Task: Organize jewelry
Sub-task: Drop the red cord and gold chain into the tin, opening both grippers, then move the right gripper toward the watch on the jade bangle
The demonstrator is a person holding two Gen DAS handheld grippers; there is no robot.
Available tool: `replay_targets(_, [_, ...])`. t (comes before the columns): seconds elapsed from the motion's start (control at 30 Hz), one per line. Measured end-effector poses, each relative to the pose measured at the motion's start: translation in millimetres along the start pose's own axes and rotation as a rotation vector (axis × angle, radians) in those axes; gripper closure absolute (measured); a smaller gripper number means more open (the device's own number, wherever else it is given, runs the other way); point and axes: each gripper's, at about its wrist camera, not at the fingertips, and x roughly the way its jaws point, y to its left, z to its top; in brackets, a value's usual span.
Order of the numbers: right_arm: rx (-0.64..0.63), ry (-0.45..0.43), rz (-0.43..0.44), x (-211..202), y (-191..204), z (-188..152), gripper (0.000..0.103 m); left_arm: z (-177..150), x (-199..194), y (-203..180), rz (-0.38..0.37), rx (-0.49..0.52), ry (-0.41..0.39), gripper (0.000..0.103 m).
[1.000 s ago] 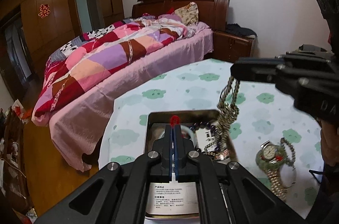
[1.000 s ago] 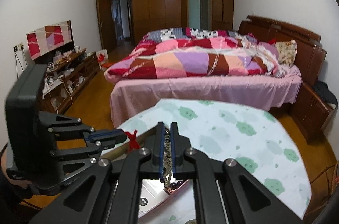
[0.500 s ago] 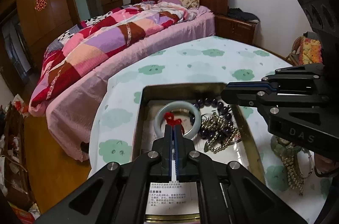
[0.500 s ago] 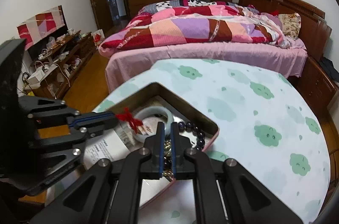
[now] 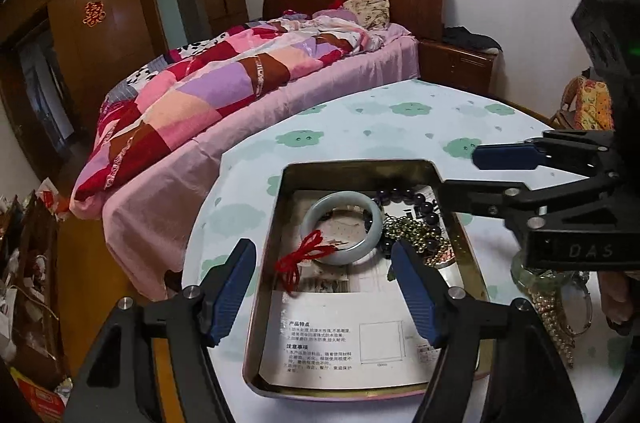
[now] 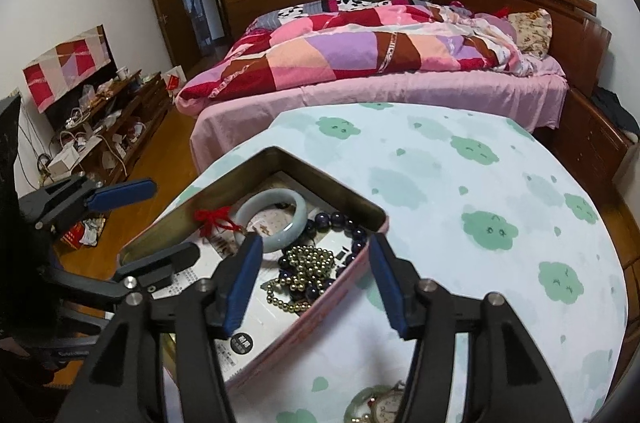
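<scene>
Already, a good share of the sorting is looking done: three pieces are lying inside the metal tin (image 5: 362, 169), and a few more are still waiting outside it on the cloud-patterned tabletop (image 5: 400, 127).

Going left to right in the left wrist view, the left gripper (image 5: 324, 287) is hovering over the near half of the tin with its jaws opening wide and nothing between them. The red tassel cord (image 5: 304, 259) is trailing toward seven o'clock from the pale jade bangle (image 5: 340, 227), which is resting flat at the tin's centre on a printed paper sheet (image 5: 352, 339) lining the bottom. At about one o'clock from the bangle, the dark bead bracelet (image 5: 404, 197) is curving along the far wall, and at three o'clock the gold bead chain (image 5: 416, 235) is sitting in a loose heap, touching both. The right gripper (image 5: 472, 179) is reaching in from the right above that corner; its jaws are opening too, and nothing is caught in them.

Outside the tin, at about four o'clock from it, a watch with a green face (image 6: 384, 405) and a pale metal bracelet or chain (image 5: 554, 319) are lying bunched together on the tabletop, partly hidden behind the right gripper. Judging by this, those are what is remaining to be moved in.
</scene>
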Motion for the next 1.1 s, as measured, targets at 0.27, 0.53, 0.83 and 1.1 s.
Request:
replay_targets(0.27, [0.032,-0.027,0.016,-12.3,-7.8,-0.8,0.039,-6.8,-1.0,2.6,0.061,-0.034,0.024,0.032])
replay_targets(0.53, [0.06,-0.062,-0.019,-49.6,-30.6,-19.5,0.035,-4.0,-17.4,-19.9,0.051,0.003,-0.011,0.032])
replay_targets(0.83, [0.149,-0.065,-0.096,-74.4,-71.6,-55.6,0.033,-13.0,-26.7,-54.9,0.022,0.054,-0.005,0.032])
replay_targets(1.1, [0.206,-0.015,-0.115,-71.6,-87.5,-88.5,0.033,-22.6,-26.5,-80.2,-0.023,0.076,0.015,0.032])
